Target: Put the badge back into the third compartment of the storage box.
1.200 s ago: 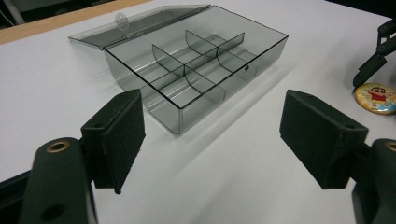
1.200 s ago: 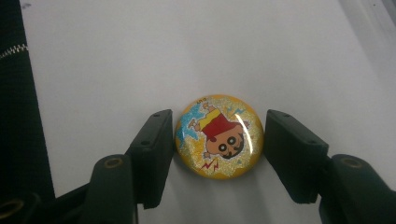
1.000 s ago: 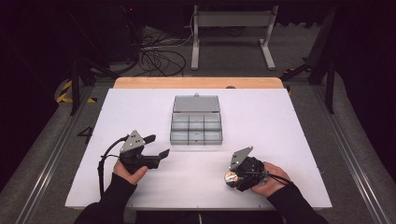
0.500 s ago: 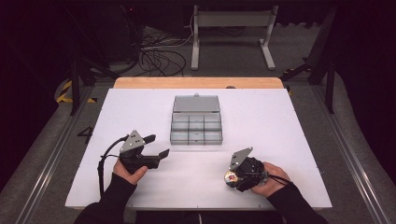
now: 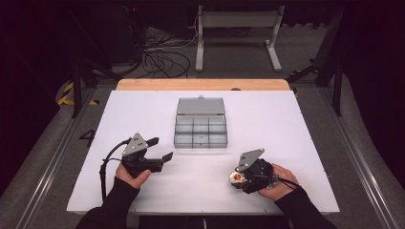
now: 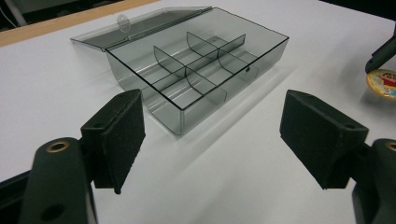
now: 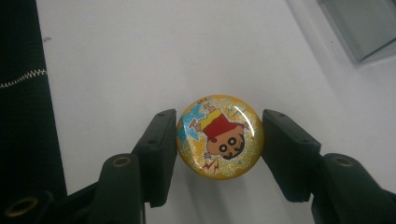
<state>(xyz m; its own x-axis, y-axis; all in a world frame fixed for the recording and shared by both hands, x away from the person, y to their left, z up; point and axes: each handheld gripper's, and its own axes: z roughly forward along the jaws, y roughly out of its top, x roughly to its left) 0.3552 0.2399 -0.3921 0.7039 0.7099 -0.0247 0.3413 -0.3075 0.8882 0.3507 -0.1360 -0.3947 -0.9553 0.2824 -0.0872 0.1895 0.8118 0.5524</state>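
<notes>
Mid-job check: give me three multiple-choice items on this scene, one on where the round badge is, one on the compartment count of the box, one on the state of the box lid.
1. Where is the round badge?
A. Between the pads of the right gripper
B. Inside the clear box
C. Between the jaws of the left gripper

2. How many compartments does the clear box have?
A. Four
B. Six
C. Twelve

3. What state is the box lid in?
A. Snapped shut
B. Swung open, lying back behind the box
C. Taken off and set beside the left gripper

Answers:
1 A: the right gripper view shows the badge between its two pads, which touch its sides.
2 B: the dividers make two rows of three.
3 B: the left gripper view shows the lid flat behind the open box, joined at the back edge.
</notes>
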